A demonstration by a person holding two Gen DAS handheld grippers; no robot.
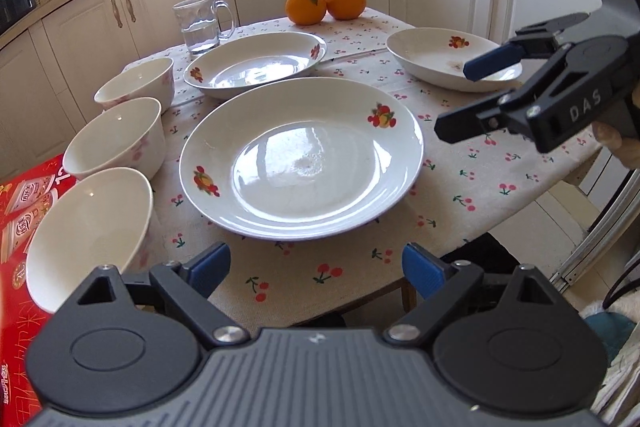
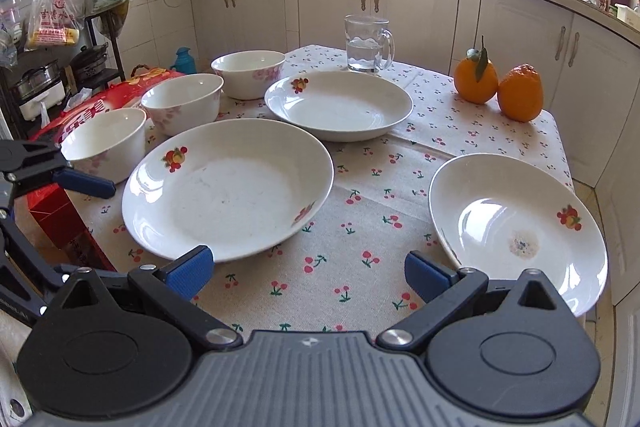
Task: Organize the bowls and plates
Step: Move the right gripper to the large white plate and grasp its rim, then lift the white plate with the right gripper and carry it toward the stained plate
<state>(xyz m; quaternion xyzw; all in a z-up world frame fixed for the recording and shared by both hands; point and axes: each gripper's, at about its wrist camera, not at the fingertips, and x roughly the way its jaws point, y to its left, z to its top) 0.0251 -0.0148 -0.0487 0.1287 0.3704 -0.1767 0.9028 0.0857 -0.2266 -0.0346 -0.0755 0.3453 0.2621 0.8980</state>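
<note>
Both claws are wide open and holding nothing: the left claw (image 1: 316, 269) hangs over the near edge of the tabletop (image 1: 480, 187), the right claw (image 2: 307, 273) off to its right. Three plates sit apart: the big plate (image 1: 301, 157) nearest, a second plate (image 1: 255, 64) behind it, a third plate (image 2: 518, 231) on the right that looks stained, hard to say. Three bowls (image 1: 116, 137) line the left edge
</note>
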